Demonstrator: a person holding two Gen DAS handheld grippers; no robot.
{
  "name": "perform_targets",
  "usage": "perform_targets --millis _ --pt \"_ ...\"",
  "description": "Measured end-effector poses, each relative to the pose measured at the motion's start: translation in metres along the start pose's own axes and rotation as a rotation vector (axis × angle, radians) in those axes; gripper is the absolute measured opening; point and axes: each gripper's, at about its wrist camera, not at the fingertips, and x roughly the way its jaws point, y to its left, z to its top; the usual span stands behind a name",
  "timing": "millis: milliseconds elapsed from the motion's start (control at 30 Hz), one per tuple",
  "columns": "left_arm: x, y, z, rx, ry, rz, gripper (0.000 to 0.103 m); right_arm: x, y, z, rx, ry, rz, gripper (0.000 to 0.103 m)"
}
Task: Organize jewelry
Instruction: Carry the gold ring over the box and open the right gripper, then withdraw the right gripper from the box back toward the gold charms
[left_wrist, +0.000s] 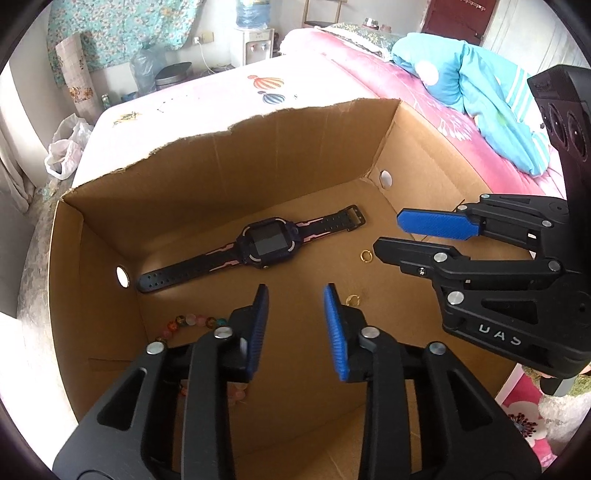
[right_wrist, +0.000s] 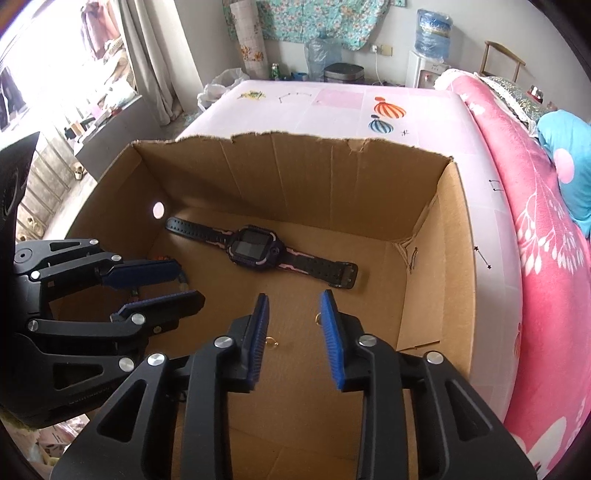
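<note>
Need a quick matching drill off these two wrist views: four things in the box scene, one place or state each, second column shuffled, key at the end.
Things:
1. watch
2. bead bracelet
3. left gripper
4. cardboard box

Places or states:
A. far rim torn ragged
B. lying flat, strap stretched out, mid-floor
C. open, empty
D. on the floor by the left wall, partly hidden behind a finger

Pairs: 1-B, 2-D, 3-C, 4-A

Left wrist view: close above the cardboard box (left_wrist: 96, 258), angled down; right gripper (left_wrist: 391, 232) at frame right.
Right wrist view: same box, close; left gripper (right_wrist: 188, 284) at frame left.
Shared: watch (left_wrist: 255, 245) at mid-frame, box floor.
</note>
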Motion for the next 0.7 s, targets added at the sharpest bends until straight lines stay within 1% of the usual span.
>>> perform_targets --millis 100,167,300,367,433,500,600,633,667,700 --pt "-0.008 -0.001 -0.001 -0.003 -0.038 0.005 0.043 -0.009 -0.001 -0.001 0.014 -0.036 0.01 0.032" --pt "-0.015 -0.003 -0.003 -0.001 -0.067 0.012 0.046 -0.019 -0.001 -0.001 0.024 -0.067 0.012 0.046" --pt "-0.036 -0.004 -0.006 -0.011 -0.133 0.01 0.055 -0.044 0.002 -0.006 0.023 -0.146 0.014 0.048" --pt "-0.051 -0.004 -0.009 -0.022 -0.17 0.016 0.058 -0.056 0.003 -0.008 0.031 -0.179 0.018 0.056" --pt "-0.063 -0.005 -0.013 -0.03 -0.202 0.018 0.063 -0.071 0.005 -0.012 0.037 -0.22 0.015 0.058" --pt "-0.079 -0.006 -0.018 -0.037 -0.242 0.017 0.066 -0.087 0.006 -0.018 0.046 -0.262 0.016 0.06" --pt "-0.099 -0.007 -0.03 -0.042 -0.288 0.019 0.07 -0.108 0.009 -0.027 0.065 -0.314 0.032 0.062" --pt "-0.106 -0.008 -0.035 -0.045 -0.303 0.019 0.071 -0.114 0.01 -0.03 0.07 -0.325 0.035 0.068" --pt "-0.112 -0.008 -0.04 -0.049 -0.316 0.017 0.072 -0.121 0.011 -0.034 0.077 -0.342 0.036 0.072" --pt "-0.116 -0.008 -0.045 -0.051 -0.326 0.014 0.073 -0.129 0.012 -0.04 0.081 -0.362 0.039 0.072"
